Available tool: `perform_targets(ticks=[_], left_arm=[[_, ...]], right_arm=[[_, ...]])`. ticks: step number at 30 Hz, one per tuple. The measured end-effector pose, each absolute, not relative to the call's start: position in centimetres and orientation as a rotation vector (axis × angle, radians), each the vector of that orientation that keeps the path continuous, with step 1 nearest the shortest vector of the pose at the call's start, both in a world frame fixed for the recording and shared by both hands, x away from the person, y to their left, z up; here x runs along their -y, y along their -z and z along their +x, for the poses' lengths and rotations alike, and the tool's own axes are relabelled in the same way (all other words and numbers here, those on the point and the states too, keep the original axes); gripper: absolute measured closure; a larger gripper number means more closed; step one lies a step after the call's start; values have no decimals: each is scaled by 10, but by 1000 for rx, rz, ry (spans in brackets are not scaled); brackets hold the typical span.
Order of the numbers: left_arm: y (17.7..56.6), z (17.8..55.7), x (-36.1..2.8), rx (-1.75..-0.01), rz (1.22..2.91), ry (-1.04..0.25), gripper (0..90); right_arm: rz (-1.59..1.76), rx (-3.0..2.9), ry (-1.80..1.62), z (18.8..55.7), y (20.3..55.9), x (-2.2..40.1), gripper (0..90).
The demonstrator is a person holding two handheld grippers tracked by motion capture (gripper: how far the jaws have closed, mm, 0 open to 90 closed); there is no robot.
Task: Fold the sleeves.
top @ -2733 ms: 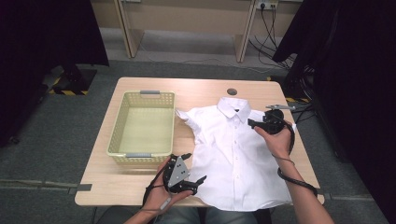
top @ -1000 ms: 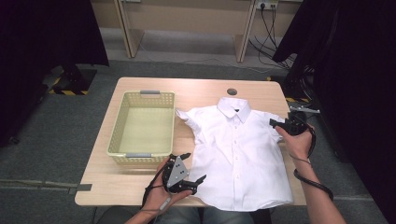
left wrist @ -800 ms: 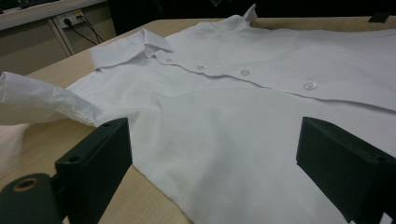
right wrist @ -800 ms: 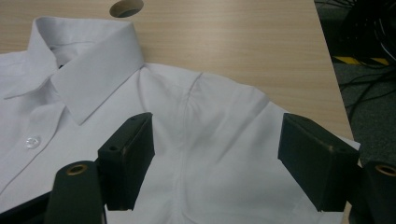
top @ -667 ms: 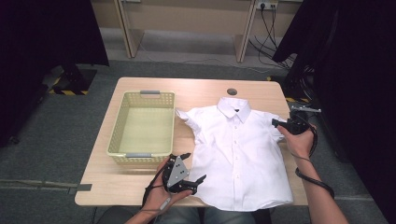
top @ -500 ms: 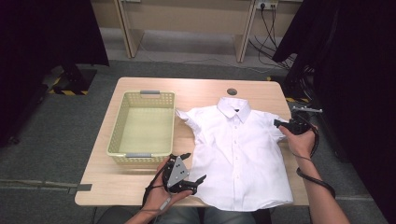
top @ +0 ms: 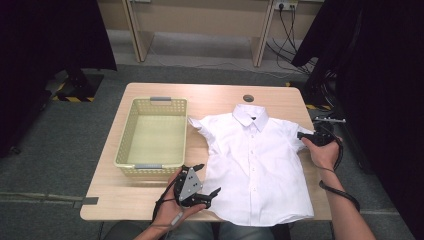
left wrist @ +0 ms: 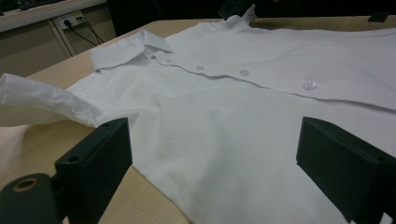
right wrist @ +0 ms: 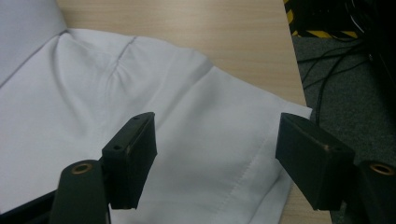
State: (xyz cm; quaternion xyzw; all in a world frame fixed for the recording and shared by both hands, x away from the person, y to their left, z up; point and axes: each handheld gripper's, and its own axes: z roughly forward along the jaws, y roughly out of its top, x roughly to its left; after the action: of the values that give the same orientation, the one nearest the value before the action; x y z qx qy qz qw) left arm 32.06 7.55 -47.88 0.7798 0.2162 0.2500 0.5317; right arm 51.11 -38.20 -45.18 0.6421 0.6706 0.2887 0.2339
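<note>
A white short-sleeved shirt (top: 255,165) lies flat and buttoned on the wooden table (top: 210,97), collar at the far side. My left gripper (top: 209,180) rests at the table's front, open, its jaws pointing at the shirt's lower left hem. In the left gripper view the shirt (left wrist: 243,116) spreads out beyond the open left gripper (left wrist: 215,140), with the crumpled left sleeve (left wrist: 42,95) off to the side. My right gripper (top: 302,136) hovers at the right sleeve (top: 292,132). In the right gripper view the right gripper (right wrist: 217,128) is open just above the sleeve (right wrist: 243,135), with nothing pinched.
A yellow plastic basket (top: 125,150) with nothing in it stands left of the shirt. A round cable hole (top: 248,98) sits behind the collar. The right sleeve's cuff reaches the table's right edge (right wrist: 294,79). Cables lie on the floor (right wrist: 336,93) beyond it.
My right gripper has moved from near the collar out to the right sleeve and sunk toward it. The left gripper and the shirt have stayed put.
</note>
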Motion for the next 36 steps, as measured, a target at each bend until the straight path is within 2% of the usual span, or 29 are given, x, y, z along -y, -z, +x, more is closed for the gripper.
perform_targets(ticks=[11,14,17,18,20,21,22,26,31,36], left_arm=[[479,320,-75,-517,1861,-599,97],[479,321,-75,-518,1861,-599,97],[479,320,-75,-516,1861,-600,97],[479,320,-75,-516,1862,-600,97],[479,320,-75,-515,1861,-600,97],[479,320,-75,-515,1861,-601,97],[479,320,-75,-515,1861,-601,97],[479,320,-75,-514,1861,-601,95],[479,320,-75,-513,1862,-603,95],[479,320,-75,-513,1864,-604,95]], right_arm=[[1777,-1847,-746,512,463,385,392],[1745,-1853,-731,511,463,385,482],[1723,-1851,-716,510,464,384,522],[1710,-1853,-725,509,464,383,584],[1704,-1852,-727,508,465,381,609],[1693,-1853,-732,508,465,379,665],[1693,-1853,-732,508,465,379,665],[1689,-1851,-762,507,466,378,780],[1699,-1855,-774,507,466,378,852],[1707,-1867,-781,508,465,378,875]])
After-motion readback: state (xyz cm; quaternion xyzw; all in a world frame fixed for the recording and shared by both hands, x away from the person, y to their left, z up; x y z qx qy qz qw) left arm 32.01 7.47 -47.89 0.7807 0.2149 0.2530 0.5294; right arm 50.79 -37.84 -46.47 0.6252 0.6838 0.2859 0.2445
